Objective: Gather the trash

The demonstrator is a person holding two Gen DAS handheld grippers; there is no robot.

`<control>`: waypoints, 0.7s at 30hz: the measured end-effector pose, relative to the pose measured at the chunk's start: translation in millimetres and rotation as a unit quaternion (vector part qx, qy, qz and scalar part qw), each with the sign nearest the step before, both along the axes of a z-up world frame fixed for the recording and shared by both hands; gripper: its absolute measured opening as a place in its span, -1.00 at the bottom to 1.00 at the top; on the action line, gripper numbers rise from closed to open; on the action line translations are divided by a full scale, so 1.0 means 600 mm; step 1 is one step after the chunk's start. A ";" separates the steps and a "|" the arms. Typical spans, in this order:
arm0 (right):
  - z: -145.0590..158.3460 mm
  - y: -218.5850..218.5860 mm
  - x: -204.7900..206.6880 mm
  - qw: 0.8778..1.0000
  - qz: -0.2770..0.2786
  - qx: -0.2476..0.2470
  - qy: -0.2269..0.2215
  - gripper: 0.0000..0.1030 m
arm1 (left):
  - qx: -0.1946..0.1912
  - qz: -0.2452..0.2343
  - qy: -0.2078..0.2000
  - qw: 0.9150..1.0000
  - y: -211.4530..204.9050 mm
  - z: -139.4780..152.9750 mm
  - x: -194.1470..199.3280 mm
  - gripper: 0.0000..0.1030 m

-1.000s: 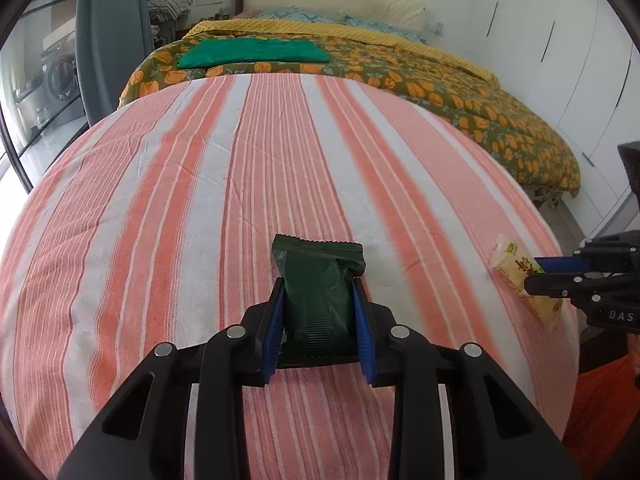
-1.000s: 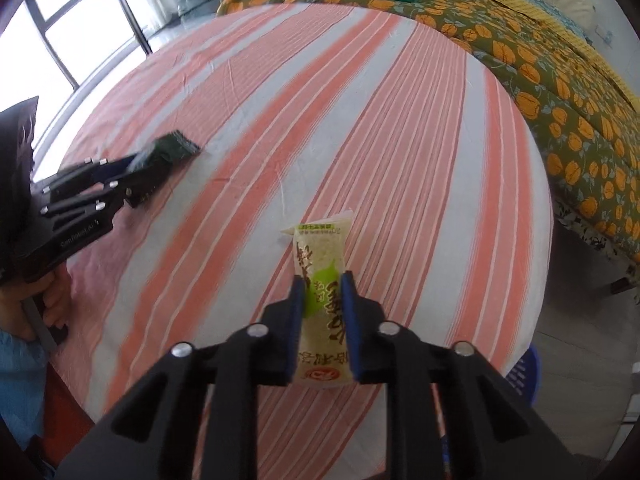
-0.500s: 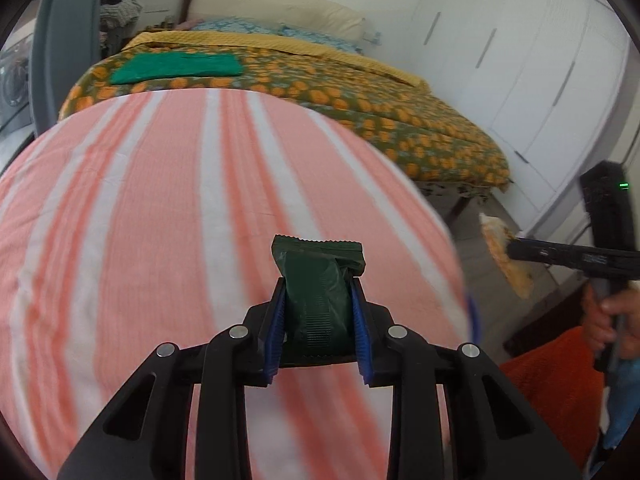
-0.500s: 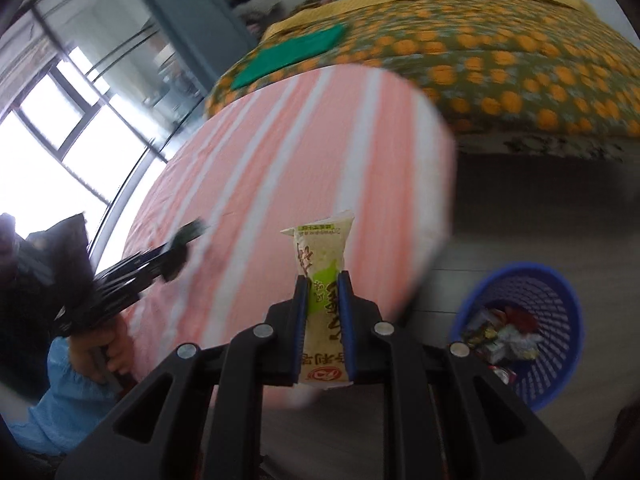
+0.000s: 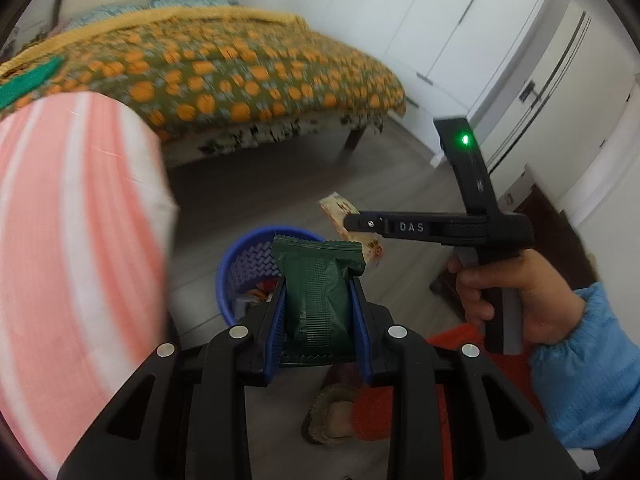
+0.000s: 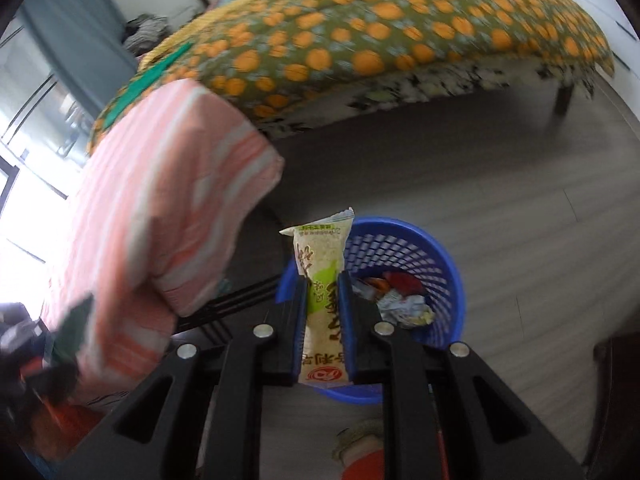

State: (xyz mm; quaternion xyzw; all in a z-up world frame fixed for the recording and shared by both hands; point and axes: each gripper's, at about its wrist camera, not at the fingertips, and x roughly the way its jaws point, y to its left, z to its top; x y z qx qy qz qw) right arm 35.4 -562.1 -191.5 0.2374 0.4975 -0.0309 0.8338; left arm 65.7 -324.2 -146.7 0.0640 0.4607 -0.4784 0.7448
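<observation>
Striped surface (image 5: 76, 240) sits at 9 o'clock in both views. Left hand-held gripper (image 5: 318, 312) is clamped on a dark green wrapper (image 5: 318, 292), with the blue trash basket (image 5: 244, 260) just behind it at 11 o'clock. Right hand-held gripper (image 6: 324, 320) is pinching a pale snack packet (image 6: 320, 264) over the basket's left rim, crumpled trash (image 6: 400, 300) inside at 3 o'clock
</observation>
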 end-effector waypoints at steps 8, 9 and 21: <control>-0.071 -0.073 -0.010 0.998 -0.043 0.040 0.019 -0.66 | 0.056 -0.009 0.007 0.998 -0.142 -0.142 0.007 -0.42; -0.076 -0.080 -0.009 0.998 -0.049 0.042 0.019 -0.65 | 0.057 -0.007 0.006 0.998 -0.151 -0.155 0.015 -0.40; -0.064 -0.125 -0.055 0.991 -0.114 0.068 -0.004 0.74 | 0.003 0.029 -0.037 0.999 -0.131 -0.105 0.024 0.77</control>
